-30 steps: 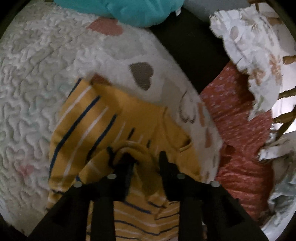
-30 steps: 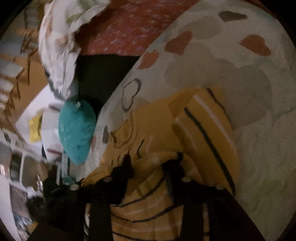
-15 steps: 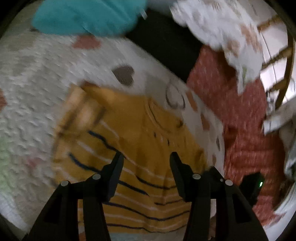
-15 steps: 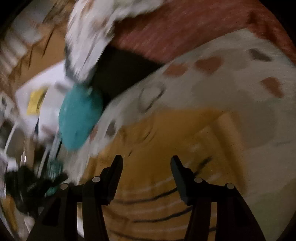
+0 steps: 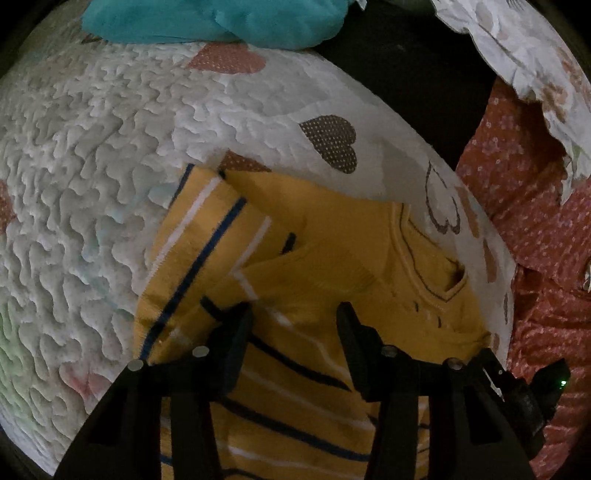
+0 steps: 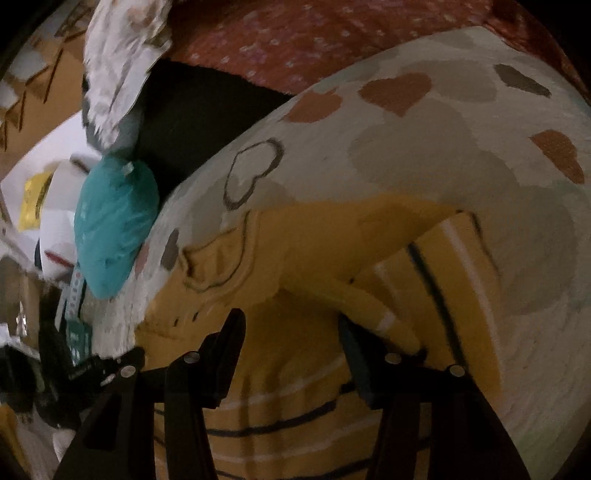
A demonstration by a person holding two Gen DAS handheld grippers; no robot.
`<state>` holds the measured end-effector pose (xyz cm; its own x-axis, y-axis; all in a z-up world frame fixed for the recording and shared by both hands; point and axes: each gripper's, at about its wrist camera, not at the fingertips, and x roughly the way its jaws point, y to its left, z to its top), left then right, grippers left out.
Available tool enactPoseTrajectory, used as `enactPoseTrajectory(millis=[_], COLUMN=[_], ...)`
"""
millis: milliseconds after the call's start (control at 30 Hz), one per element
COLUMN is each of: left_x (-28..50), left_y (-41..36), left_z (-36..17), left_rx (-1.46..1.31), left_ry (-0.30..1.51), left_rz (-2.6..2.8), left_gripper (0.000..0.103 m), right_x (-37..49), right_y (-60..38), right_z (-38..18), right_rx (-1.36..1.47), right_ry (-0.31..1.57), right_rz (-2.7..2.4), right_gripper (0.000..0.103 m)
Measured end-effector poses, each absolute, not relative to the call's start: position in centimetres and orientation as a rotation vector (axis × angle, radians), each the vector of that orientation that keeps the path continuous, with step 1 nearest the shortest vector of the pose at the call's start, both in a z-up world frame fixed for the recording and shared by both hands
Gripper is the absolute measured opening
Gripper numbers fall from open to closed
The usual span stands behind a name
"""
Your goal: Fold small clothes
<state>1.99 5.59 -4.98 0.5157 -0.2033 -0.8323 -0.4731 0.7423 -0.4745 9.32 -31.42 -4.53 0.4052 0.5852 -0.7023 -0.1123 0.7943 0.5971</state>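
- subject: a small mustard-yellow knitted shirt with navy and white stripes (image 5: 332, 258) lies flat on a white quilted bedspread printed with hearts (image 5: 92, 147), directly under and ahead of both tongs.
- left tongs (image 5: 293, 317): spread and just now closing slightly, hovering over the striped body of the shirt; no cloth is pinched between the jaws. one striped sleeve lies folded inward across the body just ahead and to the left of them.
- right tongs (image 6: 291, 325): spread, nothing clamped. the neckline sits ahead and to the left; the folded sleeve passes just beside the right-hand jaw, and whether it touches cannot be told.
- surroundings: a teal cloth bundle (image 5: 221, 18) lies well beyond the left tongs; a rust-red dotted fabric (image 5: 517, 206) lies off to their right.
- step in hand, as judged: the sleeve fold looks set down and released, with both tongs free above the garment.
- next move, as judged: likely seize the hem or opposite side with both tongs and carry it over the body, keeping the laid sleeve undisturbed and the edges aligned.
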Motion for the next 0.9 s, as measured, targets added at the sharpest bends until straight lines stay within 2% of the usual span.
enactPoseTrajectory(millis=[167, 300, 433, 567, 733, 900], left_x=[0.7, -0.4, -2.0, -4.4, -7.1, -8.5], left_y=[8.0, 9.3, 8.8, 7.5, 5.6, 4.4], left_z=[-5.8, -5.3, -2.7, -1.1, -2.9, -5.0], left_rx=[-0.922, -1.015, -0.934, -0.840, -0.853, -0.682], left_ry=[1.018, 0.975, 0.932, 0.923, 1.013, 1.120], left_rz=[0.160, 0.145, 0.153, 0.189, 0.173, 0.308], left_gripper=[0.043, 0.043, 0.044, 0.046, 0.046, 0.046], right_x=[9.7, 9.4, 8.3, 5.7, 1.8, -0.2], right_y=[-34.7, -36.7, -38.2, -37.9, -35.1, -33.9], right_z=[-4.5, -3.3, -2.0, -0.2, 0.2, -2.2], right_rx=[0.662, 0.673, 0.720, 0.650, 0.537, 0.525], right_ry=[1.055, 1.010, 0.979, 0.951, 1.004, 1.116], right_rz=[0.400, 0.309, 0.294, 0.322, 0.461, 0.548], right_gripper=[0.056, 0.060, 0.060, 0.060, 0.060, 0.060])
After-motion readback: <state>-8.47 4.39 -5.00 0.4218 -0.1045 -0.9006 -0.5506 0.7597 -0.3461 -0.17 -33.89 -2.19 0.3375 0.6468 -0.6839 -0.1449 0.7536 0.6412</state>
